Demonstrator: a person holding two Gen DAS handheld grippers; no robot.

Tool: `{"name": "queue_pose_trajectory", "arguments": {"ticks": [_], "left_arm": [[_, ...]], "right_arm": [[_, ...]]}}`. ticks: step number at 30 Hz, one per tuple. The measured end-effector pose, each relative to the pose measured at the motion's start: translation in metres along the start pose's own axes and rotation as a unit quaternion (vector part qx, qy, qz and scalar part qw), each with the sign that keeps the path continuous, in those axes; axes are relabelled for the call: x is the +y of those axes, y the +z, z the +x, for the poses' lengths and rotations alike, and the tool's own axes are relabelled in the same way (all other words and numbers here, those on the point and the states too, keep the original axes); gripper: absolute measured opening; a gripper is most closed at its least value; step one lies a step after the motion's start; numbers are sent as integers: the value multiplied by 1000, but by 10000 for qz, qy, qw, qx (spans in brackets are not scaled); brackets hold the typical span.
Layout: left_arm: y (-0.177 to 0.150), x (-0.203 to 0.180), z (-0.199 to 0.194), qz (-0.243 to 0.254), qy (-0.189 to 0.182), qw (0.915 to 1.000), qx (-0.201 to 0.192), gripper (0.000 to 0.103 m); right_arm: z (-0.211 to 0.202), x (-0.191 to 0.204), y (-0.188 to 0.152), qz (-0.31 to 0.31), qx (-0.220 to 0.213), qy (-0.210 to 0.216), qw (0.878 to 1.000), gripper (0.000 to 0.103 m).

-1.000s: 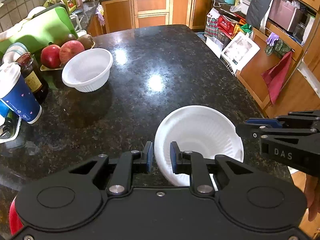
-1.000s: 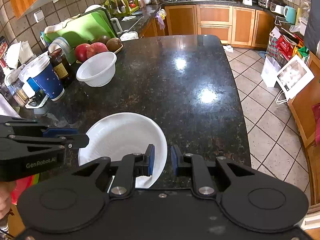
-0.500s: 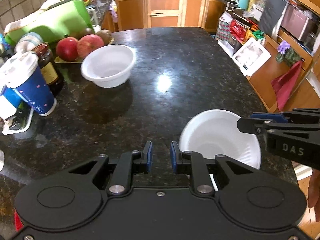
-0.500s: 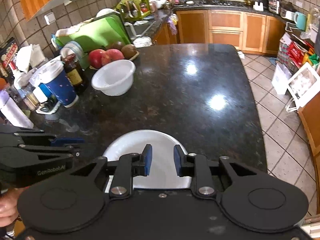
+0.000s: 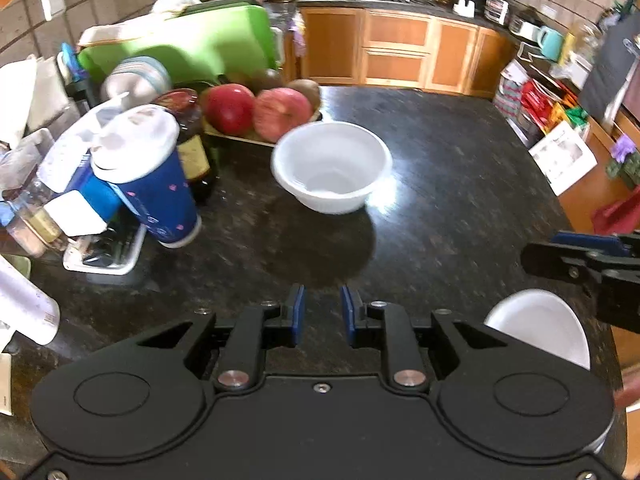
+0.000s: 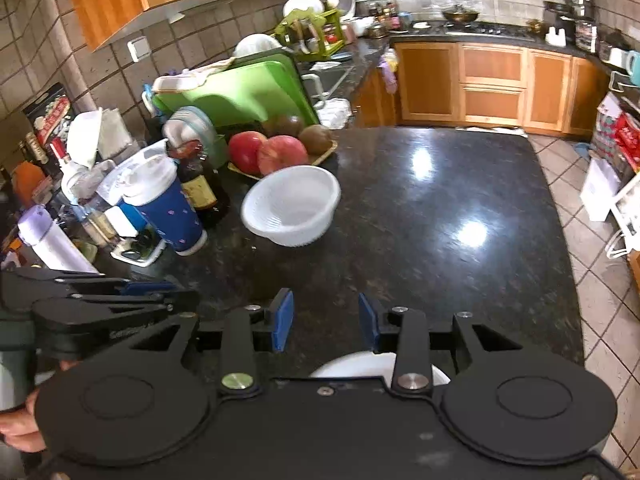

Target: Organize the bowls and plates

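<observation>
Both claws are opening and hold nothing: left claw [image 5: 322, 314], right claw [image 6: 324, 322]. The plate [image 5: 540, 328] lies at five o'clock on the surface [image 5: 440, 208]; the bowl [image 5: 332, 166] at twelve o'clock is not yet stacked.

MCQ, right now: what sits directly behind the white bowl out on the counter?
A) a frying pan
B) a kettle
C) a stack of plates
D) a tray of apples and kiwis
D: the white bowl stands just in front of the fruit tray, which holds red apples and brown kiwis, in both wrist views.
</observation>
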State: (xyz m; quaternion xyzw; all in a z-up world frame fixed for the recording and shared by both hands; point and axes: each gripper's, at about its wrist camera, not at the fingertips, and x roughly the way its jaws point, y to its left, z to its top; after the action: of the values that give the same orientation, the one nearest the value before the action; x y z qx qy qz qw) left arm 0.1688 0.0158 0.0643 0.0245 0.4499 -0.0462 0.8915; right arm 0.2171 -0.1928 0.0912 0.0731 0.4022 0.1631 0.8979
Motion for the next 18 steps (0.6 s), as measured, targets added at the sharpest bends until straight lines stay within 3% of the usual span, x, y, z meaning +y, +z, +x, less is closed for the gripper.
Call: {"name": "queue_pose_trajectory", "arguments": {"ticks": [3, 9, 18], "left_arm": [[10, 11, 3, -146, -39, 9999, -26, 40], [32, 25, 18, -354, 156, 9991, -158, 40], [64, 25, 48, -254, 46, 9996, -73, 40]], "right_arm": [[6, 6, 16, 61, 60, 110, 9999, 39], [26, 7, 45, 114, 32, 75, 9999, 38], [70, 0, 82, 116, 27, 188, 9998, 38]]}}
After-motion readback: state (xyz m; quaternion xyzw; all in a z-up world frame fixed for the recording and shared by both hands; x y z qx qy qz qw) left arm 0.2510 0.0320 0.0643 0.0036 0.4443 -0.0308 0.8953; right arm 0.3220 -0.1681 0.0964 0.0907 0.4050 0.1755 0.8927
